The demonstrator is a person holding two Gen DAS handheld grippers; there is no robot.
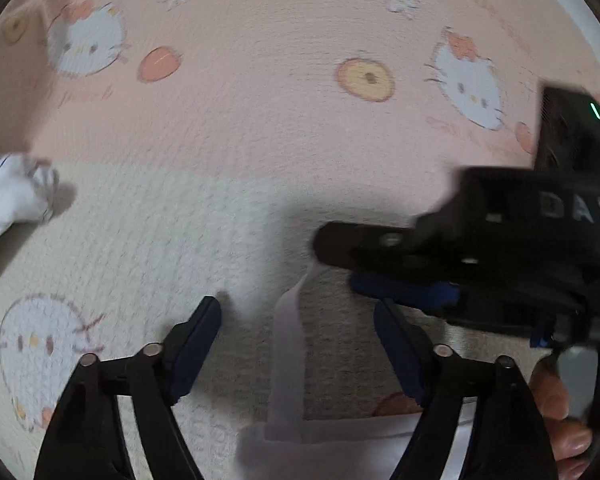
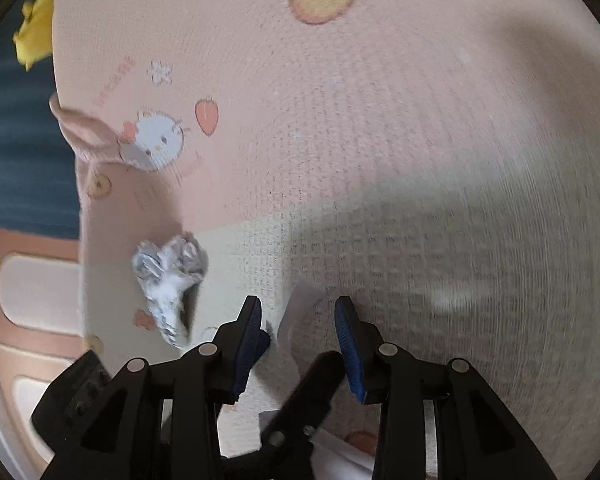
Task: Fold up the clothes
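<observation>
A white garment (image 1: 340,436) lies at the bottom of the left wrist view, with a thin white strap (image 1: 290,344) running up from it. My left gripper (image 1: 300,320) is open just above it, jaws on either side of the strap. My right gripper (image 1: 340,264) comes in from the right with its tips at the strap's upper end. In the right wrist view my right gripper (image 2: 298,316) is open over the blanket, the white cloth (image 2: 340,456) just below it. A crumpled white cloth (image 2: 168,276) lies to the left; it also shows in the left wrist view (image 1: 12,196).
A pink and cream Hello Kitty blanket (image 1: 260,100) covers the whole surface. Its left edge (image 2: 76,152) drops off beside a blue floor area (image 2: 16,160). A yellow item (image 2: 34,28) lies at the far left. A hand (image 1: 560,412) grips the right tool.
</observation>
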